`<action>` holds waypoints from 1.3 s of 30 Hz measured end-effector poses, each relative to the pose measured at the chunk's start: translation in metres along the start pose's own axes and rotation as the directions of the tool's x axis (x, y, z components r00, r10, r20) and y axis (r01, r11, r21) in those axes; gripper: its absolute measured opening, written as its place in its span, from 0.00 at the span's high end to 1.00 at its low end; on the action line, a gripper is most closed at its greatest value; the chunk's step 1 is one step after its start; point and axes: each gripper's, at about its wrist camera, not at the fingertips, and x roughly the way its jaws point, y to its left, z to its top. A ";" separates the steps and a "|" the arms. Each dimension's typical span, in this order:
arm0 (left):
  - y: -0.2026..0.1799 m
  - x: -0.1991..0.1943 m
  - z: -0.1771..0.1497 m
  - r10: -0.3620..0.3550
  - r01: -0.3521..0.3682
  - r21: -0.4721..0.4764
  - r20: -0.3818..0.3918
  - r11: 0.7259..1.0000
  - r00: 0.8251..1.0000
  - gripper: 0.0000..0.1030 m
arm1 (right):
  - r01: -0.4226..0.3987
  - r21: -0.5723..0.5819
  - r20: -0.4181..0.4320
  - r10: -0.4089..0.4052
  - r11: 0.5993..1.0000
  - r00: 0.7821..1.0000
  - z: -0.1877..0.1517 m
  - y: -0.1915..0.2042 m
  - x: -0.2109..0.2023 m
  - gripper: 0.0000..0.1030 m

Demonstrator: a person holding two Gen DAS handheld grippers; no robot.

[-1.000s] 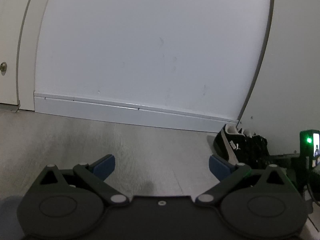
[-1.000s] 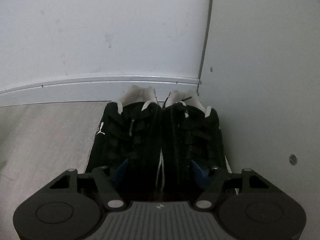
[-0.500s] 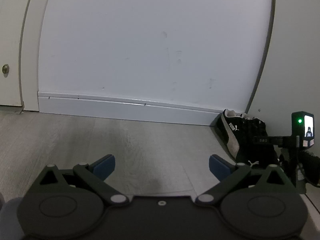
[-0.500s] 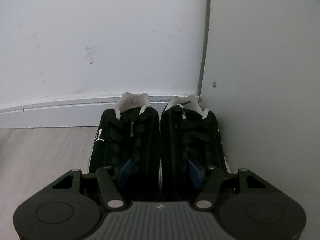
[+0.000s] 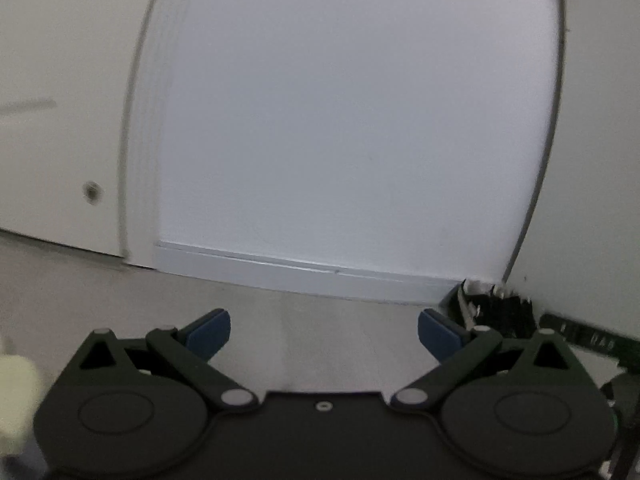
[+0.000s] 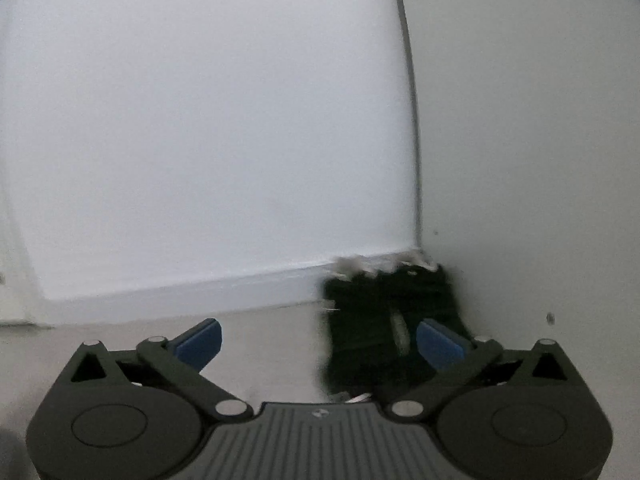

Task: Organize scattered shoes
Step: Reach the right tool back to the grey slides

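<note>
A pair of black sneakers (image 6: 384, 320) with white trim stands side by side in the corner where the white wall meets the side panel, toes toward the wall. My right gripper (image 6: 320, 342) has drawn back from them with its jaws opening wide; nothing is pressed between its blue pads (image 6: 200, 342), and the shoes lie ahead behind the right pad. In the left wrist view the same sneakers (image 5: 496, 308) show small at the far right corner. My left gripper (image 5: 324, 336) is open over bare floor, well to the left of the shoes.
A white wall with a baseboard (image 5: 304, 276) runs across ahead. A pale side panel (image 6: 540, 160) closes the right. A door frame edge (image 5: 132, 160) stands at the left. Light wood-look floor (image 5: 320, 320) lies in front. A blurred pale object (image 5: 16, 392) sits at the left edge.
My right gripper let go of the sneakers, opened wide and pulled back and up. The left gripper also backed away and rose, so the shoes look smaller. Both views are motion-blurred.
</note>
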 end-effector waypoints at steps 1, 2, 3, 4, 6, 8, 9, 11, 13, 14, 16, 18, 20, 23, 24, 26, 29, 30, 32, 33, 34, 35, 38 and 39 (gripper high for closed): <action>0.007 -0.021 -0.008 0.034 -0.034 0.013 -0.008 0.999 0.999 0.01 | -0.011 0.015 0.013 0.011 1.000 1.000 -0.005 0.013 -0.018 0.00; 0.014 -0.037 -0.015 0.072 -0.072 0.013 -0.016 0.997 0.997 0.01 | -0.022 0.030 0.025 0.021 0.999 0.999 -0.010 0.025 -0.035 0.00; 0.019 -0.048 -0.021 0.115 -0.115 -0.005 -0.024 0.993 0.993 0.01 | -0.030 0.046 0.036 0.028 0.998 0.999 -0.018 0.037 -0.051 0.00; 0.025 -0.058 -0.027 0.157 -0.158 -0.022 -0.032 0.987 0.987 0.01 | -0.037 0.062 0.046 0.034 0.997 0.998 -0.026 0.049 -0.066 0.00; 0.040 -0.080 -0.039 0.221 -0.228 -0.096 -0.071 0.969 0.973 0.01 | -0.045 0.097 0.054 0.039 0.994 0.998 -0.050 0.071 -0.094 0.00; 0.064 -0.104 -0.044 0.256 -0.275 -0.214 -0.113 0.937 0.960 0.01 | -0.057 0.101 0.038 0.053 0.993 0.998 -0.079 0.092 -0.116 0.00; 0.067 -0.107 -0.043 0.258 -0.278 -0.234 -0.111 0.932 0.960 0.01 | -0.076 0.081 0.011 0.075 0.994 0.997 -0.090 0.101 -0.121 0.00; 0.080 -0.121 -0.039 0.266 -0.281 -0.292 -0.090 0.914 0.960 0.01 | -0.195 -0.008 -0.071 0.194 0.981 0.978 -0.112 0.127 -0.133 0.07; 0.090 -0.131 -0.039 0.277 -0.285 -0.322 -0.071 0.903 0.958 0.01 | -0.292 -0.132 -0.073 0.284 0.947 0.956 -0.116 0.149 -0.144 0.11; 0.094 -0.134 -0.040 0.284 -0.291 -0.330 -0.069 0.898 0.956 0.01 | -0.319 -0.233 -0.047 0.317 0.918 0.947 -0.117 0.166 -0.156 0.11; 0.103 -0.138 -0.042 0.291 -0.299 -0.356 -0.079 0.885 0.954 0.01 | -0.347 -0.303 -0.039 0.353 0.887 0.935 -0.120 0.186 -0.171 0.15; 0.117 -0.140 -0.046 0.280 -0.293 -0.413 -0.094 0.862 0.955 0.01 | -0.425 -0.269 -0.109 0.411 0.864 0.905 -0.124 0.198 -0.174 0.31; 0.125 -0.141 -0.048 0.269 -0.285 -0.439 -0.099 0.852 0.958 0.01 | -0.516 -0.311 -0.217 0.469 0.798 0.856 -0.133 0.215 -0.170 0.54; 0.130 -0.144 -0.053 0.253 -0.269 -0.456 -0.098 0.848 0.962 0.01 | -0.644 -0.373 -0.394 0.514 0.668 0.762 -0.150 0.245 -0.163 0.75; 0.132 -0.143 -0.054 0.241 -0.260 -0.465 -0.101 0.846 0.965 0.01 | -0.672 -0.376 -0.442 0.514 0.639 0.736 -0.154 0.252 -0.159 0.76; 0.133 -0.139 -0.055 0.230 -0.251 -0.476 -0.104 0.843 0.968 0.01 | -0.718 -0.374 -0.534 0.497 0.586 0.684 -0.164 0.267 -0.149 0.76; 0.139 -0.135 -0.060 0.208 -0.232 -0.506 -0.105 0.831 0.972 0.01 | -0.737 -0.352 -0.586 0.478 0.577 0.654 -0.172 0.278 -0.137 0.76; 0.140 -0.134 -0.061 0.202 -0.226 -0.517 -0.103 0.826 0.974 0.01 | -0.742 -0.339 -0.591 0.483 0.579 0.647 -0.173 0.279 -0.134 0.75; 0.143 -0.135 -0.062 0.196 -0.217 -0.536 -0.096 0.816 0.976 0.01 | -0.749 -0.306 -0.590 0.500 0.588 0.634 -0.173 0.282 -0.123 0.73; 0.145 -0.135 -0.063 0.194 -0.212 -0.549 -0.091 0.808 0.977 0.01 | -0.755 -0.292 -0.593 0.508 0.587 0.625 -0.175 0.283 -0.119 0.72; 0.146 -0.136 -0.064 0.194 -0.210 -0.556 -0.089 0.804 0.977 0.01 | -0.761 -0.278 -0.595 0.516 0.587 0.616 -0.176 0.283 -0.115 0.70; 0.146 -0.136 -0.064 0.194 -0.211 -0.558 -0.090 0.803 0.977 0.01 | -0.766 -0.267 -0.597 0.523 0.585 0.608 -0.177 0.284 -0.112 0.67; 0.144 -0.134 -0.064 0.205 -0.226 -0.550 -0.100 0.804 0.974 0.01 | -0.767 -0.301 -0.595 0.517 0.567 0.616 -0.181 0.292 -0.111 0.60; 0.142 -0.133 -0.064 0.215 -0.236 -0.538 -0.104 0.809 0.971 0.01 | -0.764 -0.312 -0.591 0.514 0.564 0.621 -0.181 0.294 -0.113 0.58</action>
